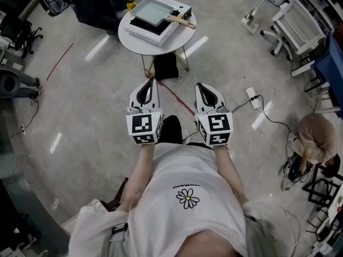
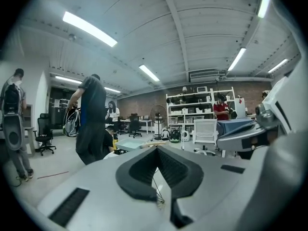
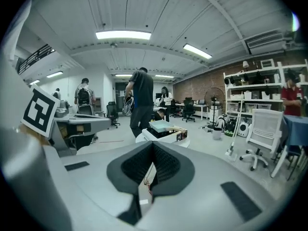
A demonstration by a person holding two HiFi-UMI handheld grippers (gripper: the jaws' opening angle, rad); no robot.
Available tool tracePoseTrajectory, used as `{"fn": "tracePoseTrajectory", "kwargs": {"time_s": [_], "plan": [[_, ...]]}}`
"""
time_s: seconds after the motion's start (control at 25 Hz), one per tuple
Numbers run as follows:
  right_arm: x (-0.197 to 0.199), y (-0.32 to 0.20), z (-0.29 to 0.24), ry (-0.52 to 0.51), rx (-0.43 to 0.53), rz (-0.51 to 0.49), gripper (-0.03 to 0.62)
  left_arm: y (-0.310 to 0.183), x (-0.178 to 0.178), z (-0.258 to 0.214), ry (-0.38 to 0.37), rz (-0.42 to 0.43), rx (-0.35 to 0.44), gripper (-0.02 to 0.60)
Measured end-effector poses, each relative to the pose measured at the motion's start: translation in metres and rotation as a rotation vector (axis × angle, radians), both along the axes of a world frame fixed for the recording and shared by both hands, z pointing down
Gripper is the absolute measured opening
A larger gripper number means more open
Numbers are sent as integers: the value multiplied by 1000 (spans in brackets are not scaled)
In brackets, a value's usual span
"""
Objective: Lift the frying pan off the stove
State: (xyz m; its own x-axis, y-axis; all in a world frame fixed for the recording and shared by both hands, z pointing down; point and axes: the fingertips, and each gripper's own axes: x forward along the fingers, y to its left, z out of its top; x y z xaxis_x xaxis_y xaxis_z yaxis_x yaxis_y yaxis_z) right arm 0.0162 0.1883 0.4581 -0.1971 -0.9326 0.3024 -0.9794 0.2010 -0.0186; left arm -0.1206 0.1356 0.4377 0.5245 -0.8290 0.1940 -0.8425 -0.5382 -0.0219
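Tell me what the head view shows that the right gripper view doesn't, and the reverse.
Head view only: the person's daisy-print shirt, a floor power strip. Right gripper view only: ceiling light, shelves, floor fan. Both: the frying pan on the stove on the round table, and the right gripper, jaws together with nothing between them.

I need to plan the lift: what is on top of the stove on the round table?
A square frying pan rests on the stove, its wooden handle sticking out past one side. The pan looks empty. The stove's cooking surface beneath is covered by the pan.
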Motion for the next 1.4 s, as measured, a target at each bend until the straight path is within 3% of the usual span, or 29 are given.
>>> {"fn": "tracePoseTrajectory", "kwargs": {"time_s": [0.28, 0.64, 0.84, 1.12, 1.4], "plan": [[7, -15, 0, -9, 10, -43, 3, -21, 13, -7, 4, 0, 25, -2], [41, -70, 3, 8, 11, -14, 2, -84, 39, -6, 20, -3, 33, -1], [61, -124, -6, 4, 15, 18, 3, -139, 64, -14, 10, 46, 52, -1], [98, -212, -14, 55, 25, 60, 3, -247, 98, -16, 21, 50, 50, -2], [101, -304, -15, 109, 34, 40, 3, -332, 111, -26, 39, 55, 74, -1]]}}
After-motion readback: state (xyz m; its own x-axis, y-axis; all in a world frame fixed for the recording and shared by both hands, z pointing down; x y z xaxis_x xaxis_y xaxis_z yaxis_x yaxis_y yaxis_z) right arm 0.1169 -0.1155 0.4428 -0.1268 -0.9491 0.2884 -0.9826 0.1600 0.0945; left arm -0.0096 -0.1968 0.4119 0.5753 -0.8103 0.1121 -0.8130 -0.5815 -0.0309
